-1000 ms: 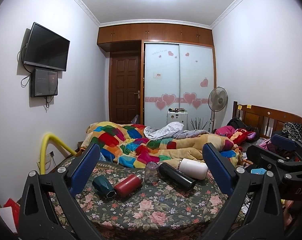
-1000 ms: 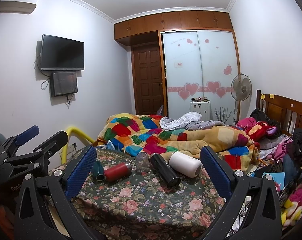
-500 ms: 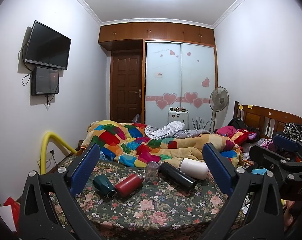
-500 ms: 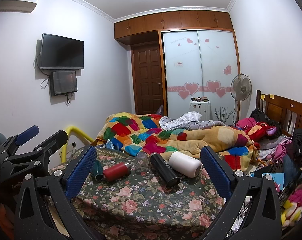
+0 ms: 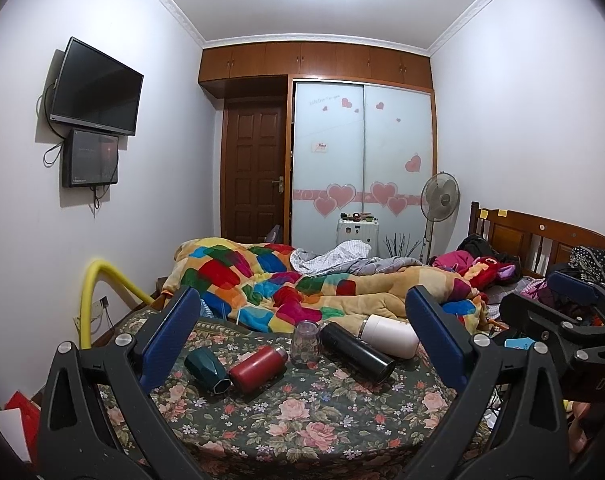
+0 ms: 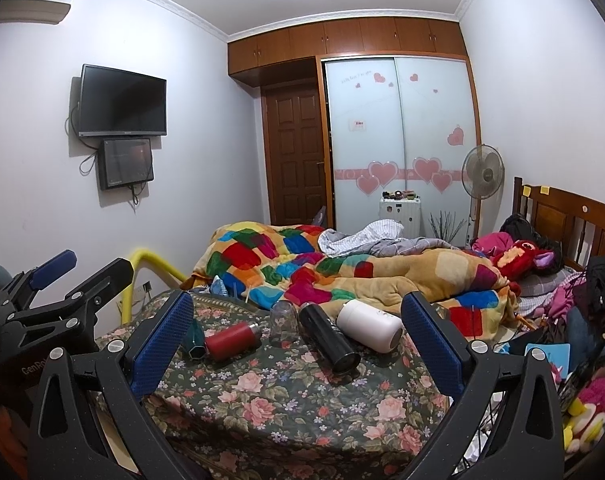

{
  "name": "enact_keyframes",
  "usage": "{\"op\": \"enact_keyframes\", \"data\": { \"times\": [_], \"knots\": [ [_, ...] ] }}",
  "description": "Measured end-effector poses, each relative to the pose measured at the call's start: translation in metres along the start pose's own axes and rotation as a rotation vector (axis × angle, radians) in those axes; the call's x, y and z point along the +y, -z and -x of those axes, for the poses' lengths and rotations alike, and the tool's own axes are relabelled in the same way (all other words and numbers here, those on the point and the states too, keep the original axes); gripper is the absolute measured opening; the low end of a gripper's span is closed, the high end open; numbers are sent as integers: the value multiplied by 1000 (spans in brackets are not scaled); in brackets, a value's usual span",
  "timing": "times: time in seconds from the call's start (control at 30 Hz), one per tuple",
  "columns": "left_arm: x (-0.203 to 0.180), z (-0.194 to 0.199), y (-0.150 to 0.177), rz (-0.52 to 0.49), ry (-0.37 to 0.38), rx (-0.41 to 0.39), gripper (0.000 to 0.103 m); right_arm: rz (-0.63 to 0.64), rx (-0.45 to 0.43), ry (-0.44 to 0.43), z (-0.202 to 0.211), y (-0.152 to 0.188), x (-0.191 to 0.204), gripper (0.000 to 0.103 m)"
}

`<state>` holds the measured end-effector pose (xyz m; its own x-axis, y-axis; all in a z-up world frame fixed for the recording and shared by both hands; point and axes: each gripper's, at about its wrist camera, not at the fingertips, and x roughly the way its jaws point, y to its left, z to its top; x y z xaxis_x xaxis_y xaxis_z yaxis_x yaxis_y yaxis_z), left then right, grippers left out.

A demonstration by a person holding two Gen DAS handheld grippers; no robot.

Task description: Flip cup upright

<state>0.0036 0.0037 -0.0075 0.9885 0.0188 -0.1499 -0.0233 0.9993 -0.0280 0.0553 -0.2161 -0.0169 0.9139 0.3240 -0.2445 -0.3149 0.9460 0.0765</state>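
Several cups lie on a floral-cloth table: a dark green faceted cup, a red bottle, a black flask and a white cup, all on their sides. A clear glass stands mouth-down between them. The same cups show in the right wrist view: green, red, glass, black, white. My left gripper and right gripper are both open and empty, held back from the table.
A bed with a patchwork quilt lies right behind the table. A yellow padded rail stands at the left. Clothes and toys pile at the right. Each gripper shows at the edge of the other's view.
Both views have barely shifted; the left gripper has tilted slightly upward. The cups have not moved.
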Motion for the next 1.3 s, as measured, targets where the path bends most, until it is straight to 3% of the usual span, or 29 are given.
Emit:
{"op": "enact_keyframes", "data": {
  "times": [0.33,0.6,0.73,0.93,1.07,1.17,1.3],
  "knots": [
    [3,-20,7,9,-15,35,103,-9,31,3,-13,4,-4,103],
    [21,-76,26,28,-58,138,103,-28,103,15,-40,10,-16,103],
    [39,-130,45,33,-79,248,103,-43,146,30,-57,15,-23,103],
    [68,-228,98,7,-91,492,103,-69,216,46,-88,22,-36,103],
    [82,-289,133,-27,-38,663,101,-81,262,63,-109,29,-44,103],
    [85,-324,149,-77,-27,765,90,-94,288,80,-122,33,-49,103],
    [84,-361,165,-128,44,861,89,-116,325,95,-139,39,-56,103]
  ]
}}
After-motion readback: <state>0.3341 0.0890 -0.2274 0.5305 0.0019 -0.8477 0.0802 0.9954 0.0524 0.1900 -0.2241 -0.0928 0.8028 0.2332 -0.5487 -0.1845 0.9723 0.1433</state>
